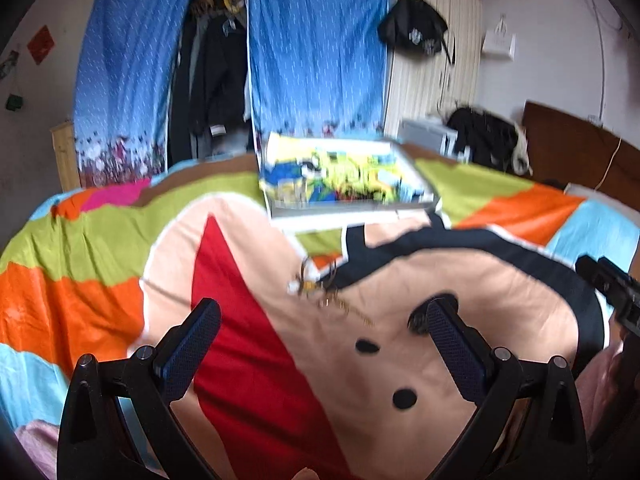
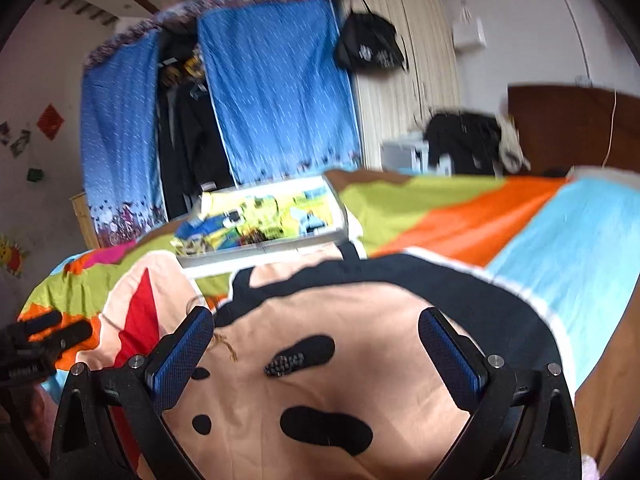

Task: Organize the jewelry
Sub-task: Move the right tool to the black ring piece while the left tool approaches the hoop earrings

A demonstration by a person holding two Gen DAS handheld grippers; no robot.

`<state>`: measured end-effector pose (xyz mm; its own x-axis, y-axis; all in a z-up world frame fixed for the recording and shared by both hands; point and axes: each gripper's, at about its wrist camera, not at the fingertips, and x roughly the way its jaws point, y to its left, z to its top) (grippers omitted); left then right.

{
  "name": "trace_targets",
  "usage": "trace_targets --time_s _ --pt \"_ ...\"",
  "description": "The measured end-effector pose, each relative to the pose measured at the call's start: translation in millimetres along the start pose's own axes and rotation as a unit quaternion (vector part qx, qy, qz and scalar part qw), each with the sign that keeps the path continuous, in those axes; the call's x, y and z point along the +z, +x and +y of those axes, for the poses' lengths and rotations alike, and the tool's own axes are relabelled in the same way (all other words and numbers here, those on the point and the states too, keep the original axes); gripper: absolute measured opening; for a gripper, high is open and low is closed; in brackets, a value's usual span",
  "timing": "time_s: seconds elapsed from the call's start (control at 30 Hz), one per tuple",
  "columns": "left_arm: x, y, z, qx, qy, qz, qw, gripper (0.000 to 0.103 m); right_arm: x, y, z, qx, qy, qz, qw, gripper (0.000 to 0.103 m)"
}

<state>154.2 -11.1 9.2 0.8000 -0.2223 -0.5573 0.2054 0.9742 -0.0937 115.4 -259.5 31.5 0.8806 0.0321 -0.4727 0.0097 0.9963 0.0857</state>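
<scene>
The gold chain [image 1: 340, 300] lies on the bedspread [image 1: 460, 280] just ahead of the left gripper [image 1: 320, 320], between the lines of its two fingers, with a tangle of rings and a small charm at its far end. A dark link bracelet [image 2: 285, 363] lies ahead of the right gripper [image 2: 316, 334], also between its fingers. Both grippers are spread wide and hold nothing.

I judge the step in hand is to pick up one piece. It is better to come down over the tangled end, where there is more to pinch, and to close slowly, because thin chain slips and soft cloth can be caught with it.

The chain is fine metal; the bracelet looks like flat links. The finger pads [image 2: 182, 360] are blue with a mesh texture. Farther ahead lies a shallow tray [image 1: 352, 210] with a grey rim and a colourful print.
</scene>
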Motion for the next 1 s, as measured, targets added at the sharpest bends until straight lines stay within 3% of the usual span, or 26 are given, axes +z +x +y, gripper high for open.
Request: trace_targets --time_s 0.2,0.43,0.73,1.0 --pt "-12 35 8 0.001 -0.006 0.072 0.9974 0.101 -7 28 -6 0.01 0.015 0.076 0.997 0.103" --pt "-14 81 25 -0.02 -0.046 0.162 0.9855 0.101 -12 70 -13 0.051 0.043 0.161 0.985 0.103" --pt "-2 126 36 -0.041 -0.051 0.197 0.9781 0.101 -18 126 -27 0.093 0.08 0.254 0.959 0.102" --pt "-4 164 48 -0.051 -0.084 0.228 0.9688 0.1 -35 172 -21 0.103 0.069 0.311 0.942 0.063"
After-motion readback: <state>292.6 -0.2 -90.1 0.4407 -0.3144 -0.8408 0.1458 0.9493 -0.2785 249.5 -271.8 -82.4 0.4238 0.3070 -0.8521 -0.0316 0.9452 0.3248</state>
